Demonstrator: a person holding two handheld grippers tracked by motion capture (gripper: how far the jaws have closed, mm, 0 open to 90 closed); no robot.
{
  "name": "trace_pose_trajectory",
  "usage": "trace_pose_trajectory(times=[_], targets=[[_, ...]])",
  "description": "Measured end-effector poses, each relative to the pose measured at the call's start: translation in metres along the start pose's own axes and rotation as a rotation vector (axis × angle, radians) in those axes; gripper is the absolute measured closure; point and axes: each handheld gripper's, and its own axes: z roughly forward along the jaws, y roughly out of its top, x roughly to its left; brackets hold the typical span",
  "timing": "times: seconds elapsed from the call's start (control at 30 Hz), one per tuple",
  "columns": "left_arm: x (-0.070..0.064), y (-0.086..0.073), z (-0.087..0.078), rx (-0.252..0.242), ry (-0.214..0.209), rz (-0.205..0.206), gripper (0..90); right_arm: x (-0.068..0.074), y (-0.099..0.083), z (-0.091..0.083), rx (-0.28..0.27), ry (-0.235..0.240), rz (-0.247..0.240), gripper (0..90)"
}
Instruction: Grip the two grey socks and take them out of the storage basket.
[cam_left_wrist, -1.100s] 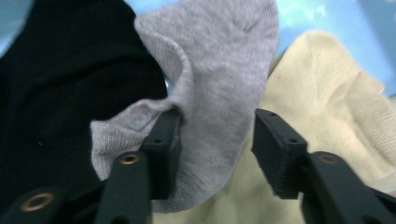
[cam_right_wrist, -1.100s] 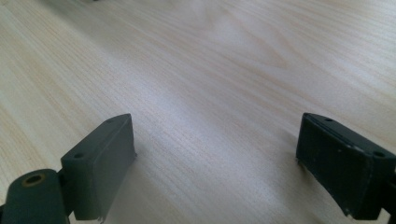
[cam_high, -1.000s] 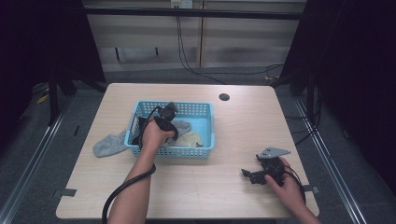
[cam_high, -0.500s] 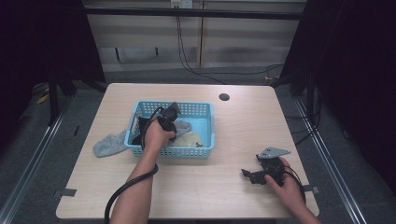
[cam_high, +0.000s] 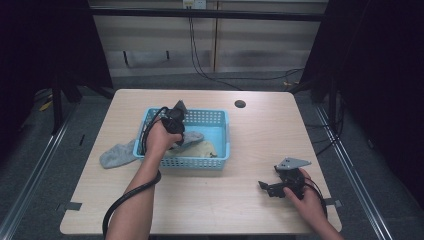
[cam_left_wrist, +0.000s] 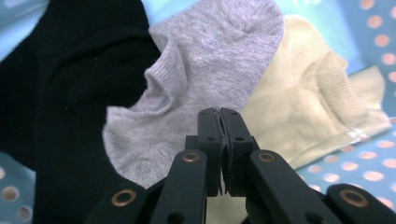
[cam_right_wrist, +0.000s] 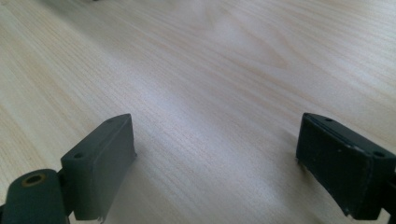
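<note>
Hidden and cut-off parts around the basket and both grippers

From above, the left hand (cam_high: 159, 141) covers the left gripper (cam_high: 176, 131) tips and much of the blue basket (cam_high: 220, 145) contents; the grey sock (cam_high: 116, 155) outside runs under the forearm. In the left gripper view the black sock (cam_left_wrist: 56, 93) is cut by the frame edge and the cream sock (cam_left_wrist: 308, 98) lies partly under the grey one. The right gripper (cam_high: 272, 188) is too small to read there.

Left gripper (cam_left_wrist: 219, 114): jaws pressed together, pointing downward, left forearm (cam_high: 131, 210) extended forward. Right gripper (cam_right_wrist: 215, 163): jaws spread wide, held low in the right hand (cam_high: 306, 195), jaws pointing left.
</note>
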Motion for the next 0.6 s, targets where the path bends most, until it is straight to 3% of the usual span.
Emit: trace_pose_trajectory(times=[0.6], targets=[[-0.001, 0.007, -0.037, 0.004, 0.001, 0.006, 88.2, 0.0, 0.0, 0.0, 0.0, -0.001, 0.005, 10.9]])
